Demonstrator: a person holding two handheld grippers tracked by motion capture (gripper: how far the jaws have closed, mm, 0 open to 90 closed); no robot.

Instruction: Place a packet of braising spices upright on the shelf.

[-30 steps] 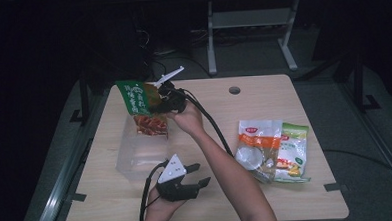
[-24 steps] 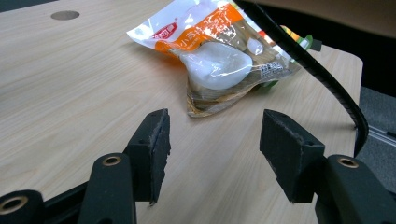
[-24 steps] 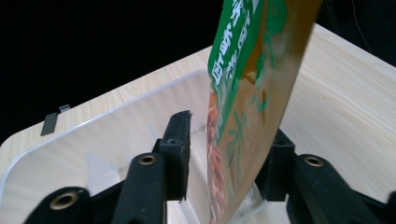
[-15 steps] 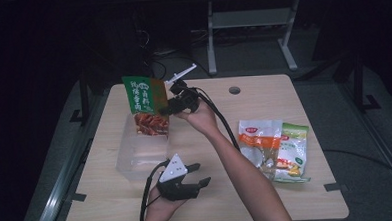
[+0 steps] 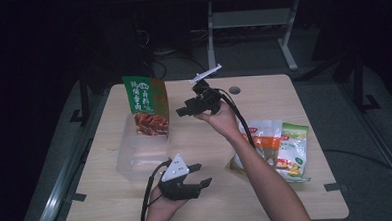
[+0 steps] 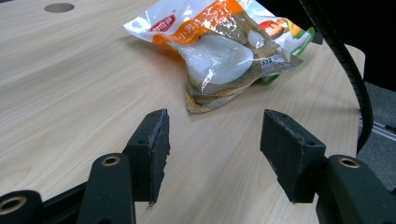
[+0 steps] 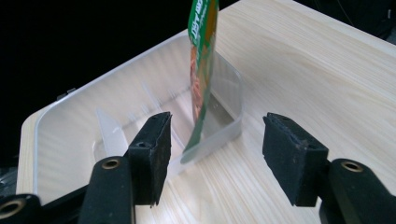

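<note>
You just let go of the green bag (image 5: 146, 105): your right gripper (image 5: 186, 111) is spread wide and has backed off. The bag now stands on end in the clear box (image 5: 136, 160). Your left gripper (image 5: 197, 183), spread too, rests near the other bags (image 5: 278, 147), probably next.

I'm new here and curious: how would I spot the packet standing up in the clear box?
Start at the wooden table, then go to the clear plastic box on its left side. The green and orange packet stands upright at the box's far end; unlike the packets lying flat on the right, it stands tall.
</note>
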